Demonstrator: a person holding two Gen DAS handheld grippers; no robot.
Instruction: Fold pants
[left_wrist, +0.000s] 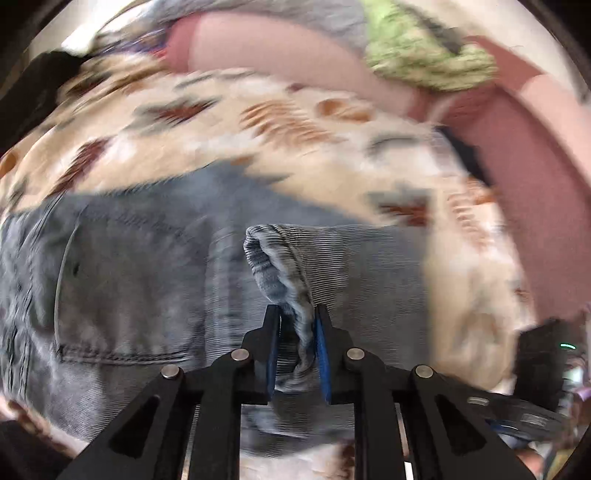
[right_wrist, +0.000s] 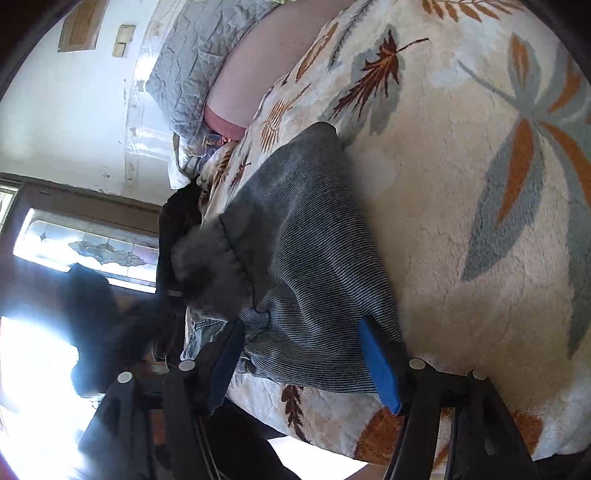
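Grey-blue ribbed pants (left_wrist: 140, 266) lie on a leaf-print blanket (left_wrist: 258, 122). My left gripper (left_wrist: 297, 314) is shut on a bunched fold of the pants (left_wrist: 280, 254) and holds it raised above the rest of the cloth; this view is motion-blurred. In the right wrist view the pants (right_wrist: 314, 251) lie along the blanket (right_wrist: 461, 184), with a folded hem on top. My right gripper (right_wrist: 303, 325) is open, its blue pads (right_wrist: 380, 365) on either side of the pants' near end, not closed on it.
A pink sheet (left_wrist: 528, 177) and a green fuzzy item (left_wrist: 417, 55) lie at the blanket's far side. A grey quilted pillow (right_wrist: 199, 59) sits at the bed's end. A dark garment (right_wrist: 177, 229) hangs by the bed edge, near a bright window (right_wrist: 88, 243).
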